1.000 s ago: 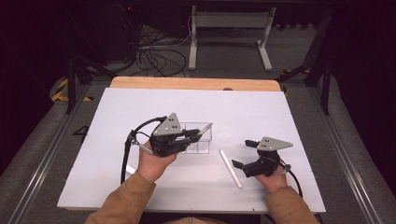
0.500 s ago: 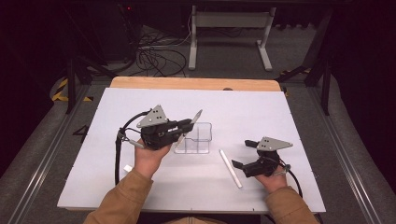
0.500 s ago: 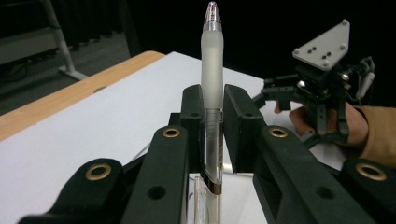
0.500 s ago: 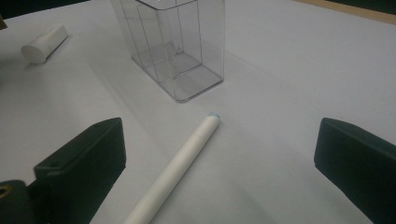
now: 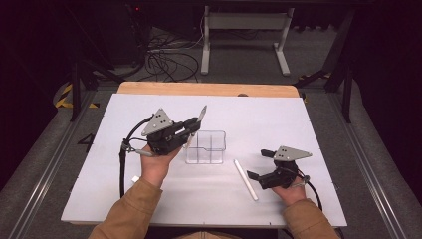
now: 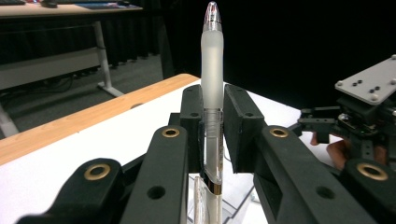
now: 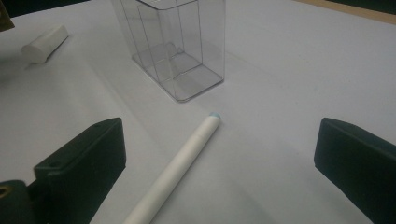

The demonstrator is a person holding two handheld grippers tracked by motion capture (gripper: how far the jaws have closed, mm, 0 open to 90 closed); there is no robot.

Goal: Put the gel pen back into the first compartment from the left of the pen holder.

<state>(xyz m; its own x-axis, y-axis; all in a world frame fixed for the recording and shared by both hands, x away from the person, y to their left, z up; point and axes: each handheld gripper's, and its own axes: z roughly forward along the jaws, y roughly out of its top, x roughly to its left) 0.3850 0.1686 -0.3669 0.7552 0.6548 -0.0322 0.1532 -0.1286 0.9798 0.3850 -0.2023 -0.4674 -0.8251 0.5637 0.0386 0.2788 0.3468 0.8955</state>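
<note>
Over the clear organiser [image 5: 206, 147] near the middle of the white surface [image 5: 308, 124], the left gripper [image 5: 191, 127] pinches a frosted pen [image 5: 201, 115] between its fingers [image 6: 192, 122], the barrel clamped tight on both sides. A second ago that gripper sat lower and further right, right at the box, with the pen laid nearly flat across the box's top; now the hand has drawn back toward the left and tipped up, so the pen slants upward with its silver end high and its lower end near the box's left rim. To my eye that means the pen is being stood up for a drop into one of the compartments, and the drop itself is not yet done.

The right gripper [image 5: 259, 167] rests at the near right of the surface, fingers [image 7: 86, 158] spread wide and holding nothing, with a white pen [image 7: 180, 163] lying flat between them and the box.

From its own camera the held pen's lower end is cut off at the frame's edge, so I cannot tell which compartment it is over, or whether it touches the rim. A small white stub [image 7: 45, 43] lies beyond the box; what it is I cannot make out.
</note>
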